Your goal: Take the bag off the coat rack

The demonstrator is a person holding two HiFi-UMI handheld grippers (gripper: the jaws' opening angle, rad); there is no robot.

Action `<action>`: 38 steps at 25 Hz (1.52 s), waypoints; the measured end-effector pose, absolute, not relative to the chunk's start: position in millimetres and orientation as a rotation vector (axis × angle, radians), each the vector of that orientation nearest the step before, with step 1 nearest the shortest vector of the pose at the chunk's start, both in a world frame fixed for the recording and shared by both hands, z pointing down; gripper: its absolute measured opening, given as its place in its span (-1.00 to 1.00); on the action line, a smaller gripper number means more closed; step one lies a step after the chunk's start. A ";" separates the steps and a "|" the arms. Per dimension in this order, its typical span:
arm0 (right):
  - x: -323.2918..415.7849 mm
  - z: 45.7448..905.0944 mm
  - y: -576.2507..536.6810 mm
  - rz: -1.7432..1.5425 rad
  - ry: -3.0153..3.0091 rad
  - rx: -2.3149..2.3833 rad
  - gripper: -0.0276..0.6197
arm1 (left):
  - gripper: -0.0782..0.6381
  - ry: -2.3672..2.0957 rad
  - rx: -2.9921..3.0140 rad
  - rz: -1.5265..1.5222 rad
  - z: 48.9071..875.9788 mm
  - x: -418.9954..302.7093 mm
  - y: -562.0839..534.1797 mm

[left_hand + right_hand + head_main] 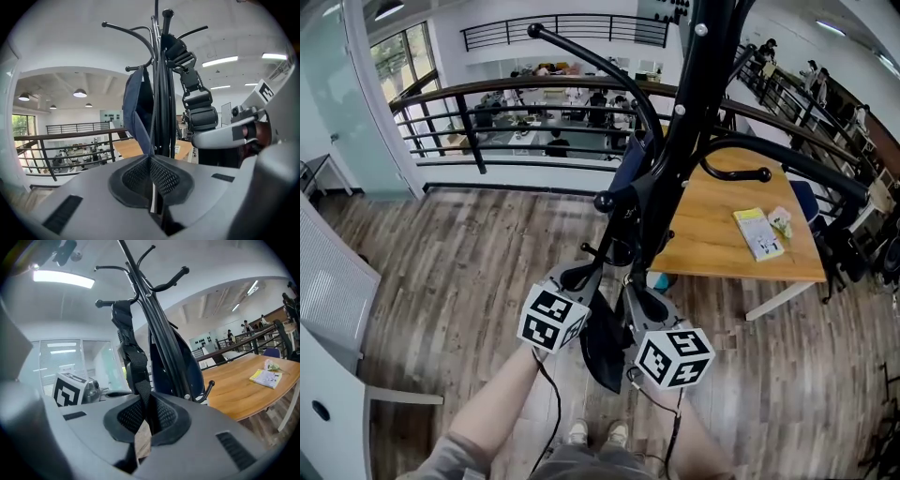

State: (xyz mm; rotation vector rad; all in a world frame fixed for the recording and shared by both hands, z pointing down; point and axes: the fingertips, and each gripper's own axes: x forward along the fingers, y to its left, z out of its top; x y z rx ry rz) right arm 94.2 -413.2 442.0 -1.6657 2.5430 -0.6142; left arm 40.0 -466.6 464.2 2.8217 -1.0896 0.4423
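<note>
The black coat rack (692,112) stands right in front of me, its curved hooks spreading overhead. A dark navy bag (630,167) hangs against the pole, with a dark part (605,349) trailing down between the two grippers. My left gripper (581,275) is shut on the bag's navy strap edge (137,123), which runs up to a hook on the coat rack (161,93). My right gripper (639,298) is shut on a black webbing strap (135,358) that comes down from a hook on the coat rack (154,310). The navy bag body (193,367) lies behind that pole.
A wooden table (712,234) with a yellow booklet (757,232) stands just right of the rack. A dark railing (487,94) runs behind, over a lower floor. A white slatted chair (333,281) is at the left. The person's shoes (595,433) rest on the wood floor.
</note>
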 end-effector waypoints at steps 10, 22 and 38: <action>101.2 362.0 -411.7 -0.482 2.510 -1.539 -0.81 | -0.74 -1.216 2.850 0.336 395.3 7.3 -462.9; 77.1 239.9 -380.9 -0.132 2.603 -1.279 -0.81 | -0.74 -1.468 2.968 0.166 273.9 -46.4 -429.5; -5.1 239.3 -324.8 -0.134 2.755 -0.959 -0.81 | -0.74 -1.850 2.799 0.304 272.2 -177.6 -318.9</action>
